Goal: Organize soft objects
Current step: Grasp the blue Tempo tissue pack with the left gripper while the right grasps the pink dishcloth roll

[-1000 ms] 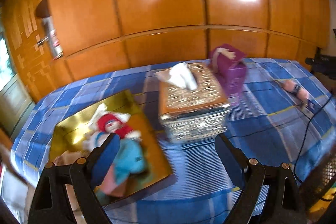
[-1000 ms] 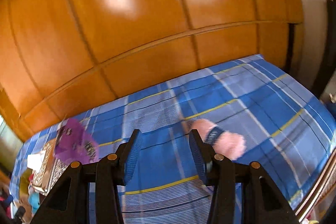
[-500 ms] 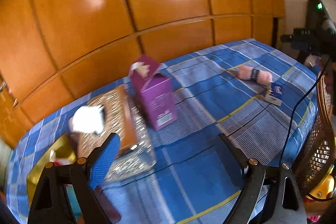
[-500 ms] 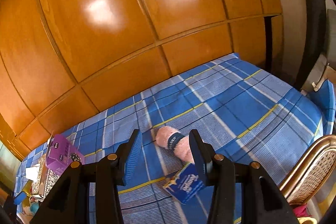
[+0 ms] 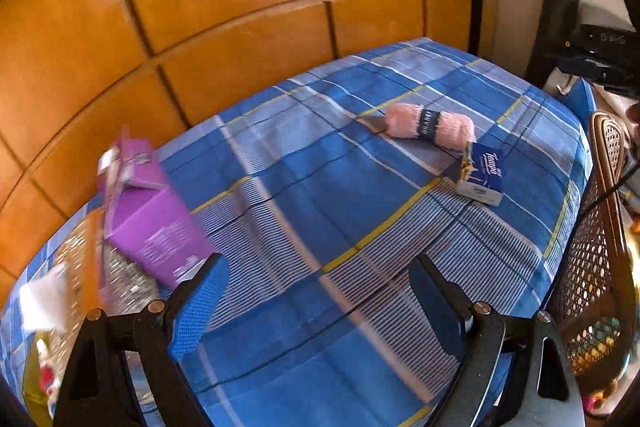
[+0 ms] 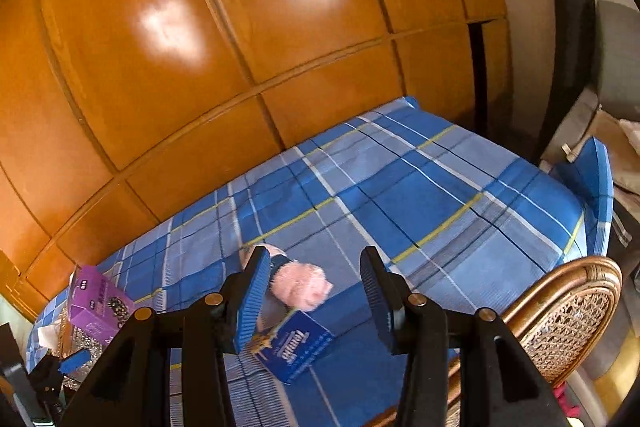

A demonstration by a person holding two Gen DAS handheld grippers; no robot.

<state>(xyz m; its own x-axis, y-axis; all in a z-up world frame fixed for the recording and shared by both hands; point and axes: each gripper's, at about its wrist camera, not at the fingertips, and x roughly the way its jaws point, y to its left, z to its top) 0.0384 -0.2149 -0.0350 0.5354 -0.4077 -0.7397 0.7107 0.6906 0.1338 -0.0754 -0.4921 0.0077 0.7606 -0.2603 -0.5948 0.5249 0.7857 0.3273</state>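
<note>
A pink fluffy roll with a dark band (image 5: pixel 430 125) lies on the blue plaid cloth, with a blue Tempo tissue pack (image 5: pixel 482 174) just in front of it. My left gripper (image 5: pixel 316 291) is open and empty, well short of both. In the right wrist view my right gripper (image 6: pixel 316 291) is open and empty, with the pink roll (image 6: pixel 302 283) between and beyond its fingers and the tissue pack (image 6: pixel 294 347) below it.
A purple carton (image 5: pixel 154 223) stands at the left beside a glittery tissue box (image 5: pixel 76 279). A gold tray with a soft toy (image 5: pixel 44 379) shows at the far left edge. A wicker chair (image 6: pixel 568 311) stands at the table's right edge. Wooden panels rise behind.
Both views have swung right: the gold tray and tissue box slid off to the left, the pink roll and tissue pack came closer. Both grippers stayed open.
</note>
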